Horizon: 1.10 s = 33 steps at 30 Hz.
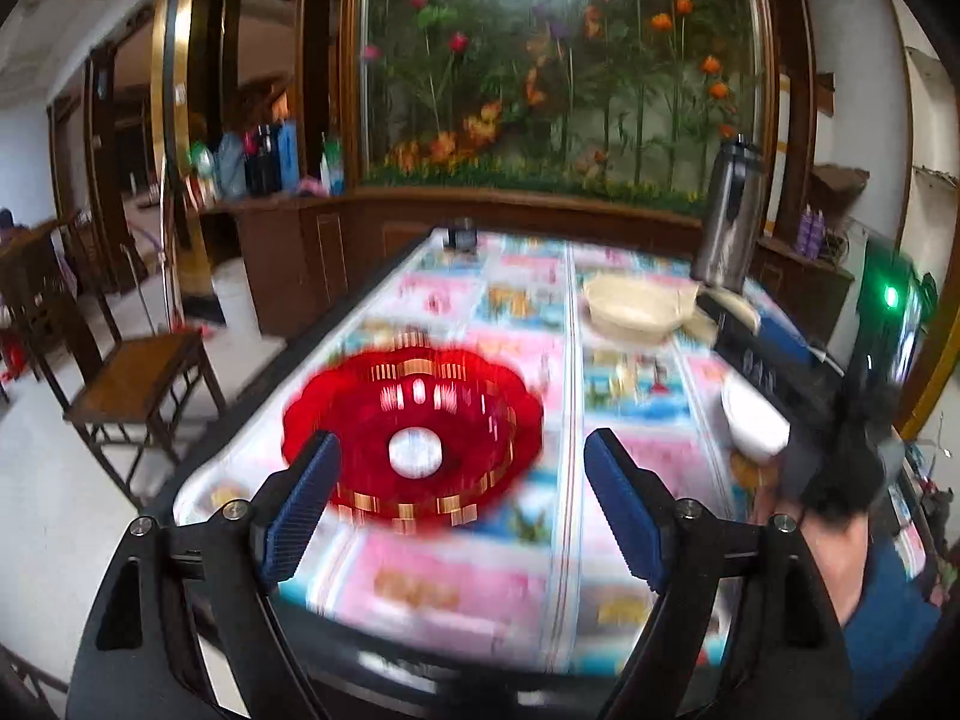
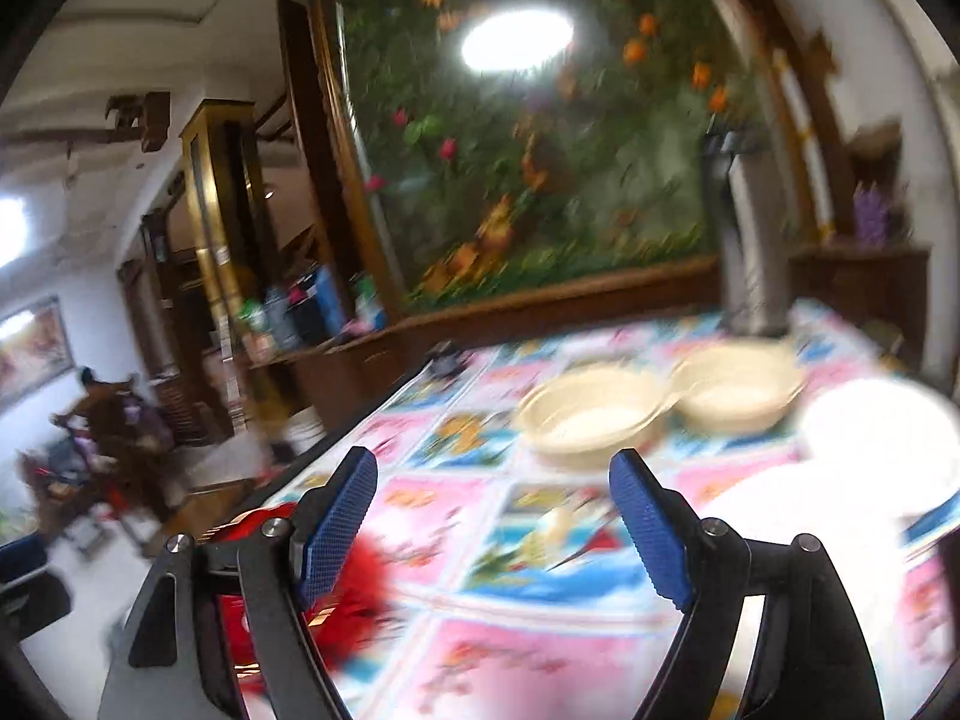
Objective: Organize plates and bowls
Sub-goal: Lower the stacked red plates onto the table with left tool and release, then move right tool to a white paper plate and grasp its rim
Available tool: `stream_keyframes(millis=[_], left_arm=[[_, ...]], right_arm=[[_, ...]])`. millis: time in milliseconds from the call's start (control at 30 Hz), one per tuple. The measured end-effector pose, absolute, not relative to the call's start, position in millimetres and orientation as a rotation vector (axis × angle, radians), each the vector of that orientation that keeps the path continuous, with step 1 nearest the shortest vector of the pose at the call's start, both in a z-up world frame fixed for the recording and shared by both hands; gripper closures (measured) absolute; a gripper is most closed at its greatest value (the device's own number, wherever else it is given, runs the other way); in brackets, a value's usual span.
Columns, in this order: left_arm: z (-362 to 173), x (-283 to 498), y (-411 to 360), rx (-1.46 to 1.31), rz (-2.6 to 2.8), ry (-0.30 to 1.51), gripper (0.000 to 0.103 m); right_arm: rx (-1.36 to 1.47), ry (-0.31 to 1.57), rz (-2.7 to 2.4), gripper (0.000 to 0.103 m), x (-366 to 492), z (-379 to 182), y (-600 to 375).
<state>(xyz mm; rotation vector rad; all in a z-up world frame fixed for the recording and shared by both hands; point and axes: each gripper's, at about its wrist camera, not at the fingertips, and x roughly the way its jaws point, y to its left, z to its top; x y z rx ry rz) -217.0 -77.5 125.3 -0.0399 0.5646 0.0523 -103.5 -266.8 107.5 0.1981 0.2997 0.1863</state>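
Floral cloth across the bench, flower mural behind. My left gripper hangs with jaws apart over the near rim of the red bowl, gripping nothing. My right gripper gapes empty too, cream bowls beyond that red bowl. Everything's smeared; rushing could clip the rim and send it off the bench edge just beside it.
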Motion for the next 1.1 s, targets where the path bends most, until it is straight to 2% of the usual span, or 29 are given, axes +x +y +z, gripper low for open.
stream_keyframes(millis=[200,467,700,1100], left_arm=[[139,-229,-97,-0.013,0.054,0.542,0.019],[126,-228,-124,-0.054,-0.026,0.679,0.019],[128,-241,-132,-0.052,-0.04,0.683,0.019],[117,-242,-121,-0.092,-0.075,0.697,0.019]], right_arm=[[0.16,0.302,0.146,0.02,-102,106,-270],[0.176,0.295,0.238,0.02,-122,112,-286],[0.214,0.298,0.2,0.02,-136,111,-323],[0.249,0.438,0.149,0.02,-167,97,-354]])
